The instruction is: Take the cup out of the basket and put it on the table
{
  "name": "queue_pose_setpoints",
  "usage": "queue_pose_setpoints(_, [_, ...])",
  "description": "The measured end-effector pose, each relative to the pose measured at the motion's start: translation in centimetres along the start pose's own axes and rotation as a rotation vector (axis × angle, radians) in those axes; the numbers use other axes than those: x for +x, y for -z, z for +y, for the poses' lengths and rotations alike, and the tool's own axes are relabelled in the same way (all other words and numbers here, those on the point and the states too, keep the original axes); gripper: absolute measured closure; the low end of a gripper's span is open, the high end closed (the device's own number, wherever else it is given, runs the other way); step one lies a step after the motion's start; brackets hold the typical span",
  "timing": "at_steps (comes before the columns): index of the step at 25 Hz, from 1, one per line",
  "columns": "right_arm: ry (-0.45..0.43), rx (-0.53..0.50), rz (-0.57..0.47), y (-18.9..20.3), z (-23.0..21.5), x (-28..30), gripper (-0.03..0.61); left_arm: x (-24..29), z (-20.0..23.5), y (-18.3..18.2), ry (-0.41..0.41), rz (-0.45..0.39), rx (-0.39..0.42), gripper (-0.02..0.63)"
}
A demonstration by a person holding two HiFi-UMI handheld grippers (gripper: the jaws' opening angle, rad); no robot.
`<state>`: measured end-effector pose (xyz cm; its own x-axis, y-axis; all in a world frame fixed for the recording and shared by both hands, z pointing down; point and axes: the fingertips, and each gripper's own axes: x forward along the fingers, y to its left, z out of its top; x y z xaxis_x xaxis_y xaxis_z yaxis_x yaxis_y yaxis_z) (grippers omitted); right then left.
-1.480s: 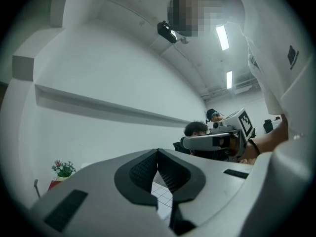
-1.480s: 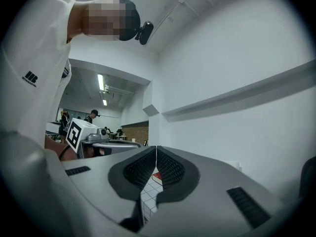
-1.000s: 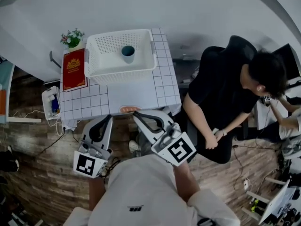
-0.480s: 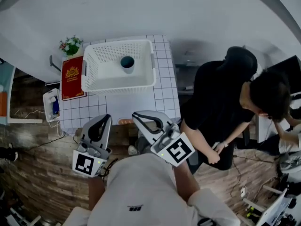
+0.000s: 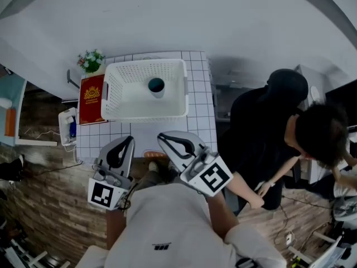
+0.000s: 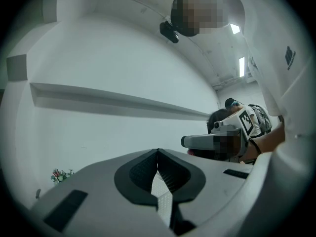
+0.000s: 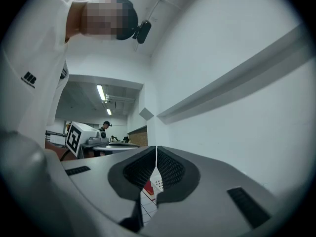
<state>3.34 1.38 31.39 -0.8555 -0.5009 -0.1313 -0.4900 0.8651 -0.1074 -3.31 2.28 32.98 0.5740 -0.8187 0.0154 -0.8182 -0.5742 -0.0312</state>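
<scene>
Standing clear of basket point(image 5: 114, 94) walls, cup point(image 5: 156, 86) mid-floor.

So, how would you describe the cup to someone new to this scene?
Find the white tiled table against the wall; a white perforated basket sits on it. The cup stands upright inside it, small and dark teal, the only thing in the basket.

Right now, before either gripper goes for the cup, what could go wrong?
1. The left gripper and right gripper both have their fingers shut; reaching in like that would likely knock the cup over.
2. The cup stands in the middle of the basket; a low approach could hit the near wall and shove it.
3. A person stands close by the table's right edge, near the right gripper's path.
</scene>
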Motion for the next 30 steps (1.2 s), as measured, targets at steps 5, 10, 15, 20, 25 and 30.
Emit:
queue_pose_setpoints(5, [0.03, -0.032, -0.003, 0.3, -1.5, 1.7, 0.566, 1.1, 1.7, 0.3, 0.009, 0.005, 0.0, 0.603])
queue_pose_setpoints(10, [0.079, -0.044, 0.002, 0.8, -2.7, 3.7, 0.566, 2.5, 4.1, 0.9, 0.048, -0.011, -0.006, 0.603])
queue_pose_setpoints(15, [0.127, -0.053, 0.038, 1.8, -4.7, 5.9, 0.566, 4.2, 6.7, 1.8, 0.085, 0.008, -0.044, 0.603])
queue_pose_setpoints(20, [0.176, -0.052, 0.059, 2.5, -6.4, 8.0, 0.566, 5.8, 9.3, 2.6, 0.125, 0.017, -0.057, 0.603])
queue_pose_setpoints(25, [0.215, -0.051, 0.077, 3.0, -7.6, 9.7, 0.566, 7.1, 11.5, 3.3, 0.17, 0.014, -0.077, 0.603])
queue_pose_setpoints(30, [0.266, -0.084, 0.125, 3.7, -9.2, 10.8, 0.566, 8.3, 12.9, 3.9, 0.205, 0.016, -0.095, 0.603])
